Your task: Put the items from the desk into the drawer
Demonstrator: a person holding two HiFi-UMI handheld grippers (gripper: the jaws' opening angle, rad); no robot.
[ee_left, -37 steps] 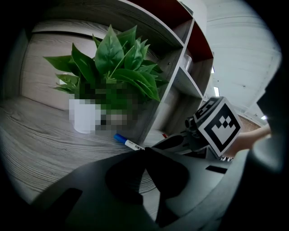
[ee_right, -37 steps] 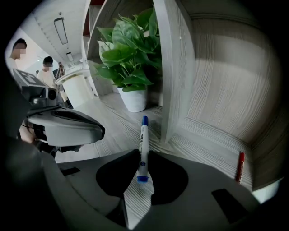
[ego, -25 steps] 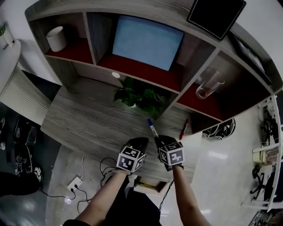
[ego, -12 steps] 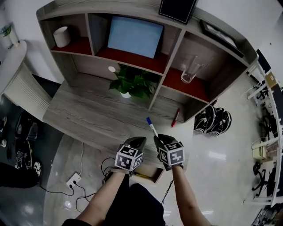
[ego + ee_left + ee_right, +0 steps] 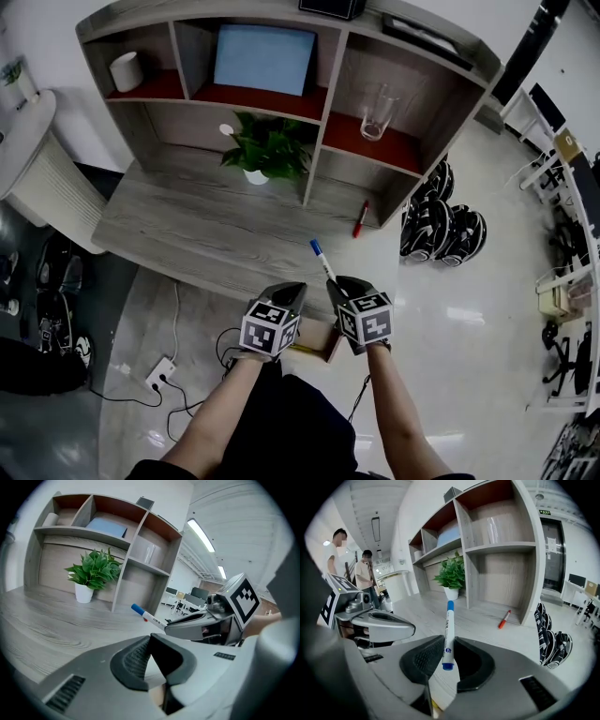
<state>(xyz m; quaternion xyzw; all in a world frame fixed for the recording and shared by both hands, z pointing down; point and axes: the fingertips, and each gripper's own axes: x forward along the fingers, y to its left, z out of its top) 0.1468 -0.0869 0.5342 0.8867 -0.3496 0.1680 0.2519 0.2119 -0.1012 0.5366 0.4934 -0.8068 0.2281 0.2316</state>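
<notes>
Now | right claw [image 5: 447, 645] grips blue marker [image 5: 449, 620] | left claw [image 5: 149, 640] closed, empty | both withdrawn from desk [image 5: 187, 234]

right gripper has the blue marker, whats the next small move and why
Probably draw the right gripper back and down toward the drawer that seems to stand open below the desk edge. Its fingers clamp the blue marker, so that item is ready to drop in. The red marker lies on the desk for afterwards.
</notes>
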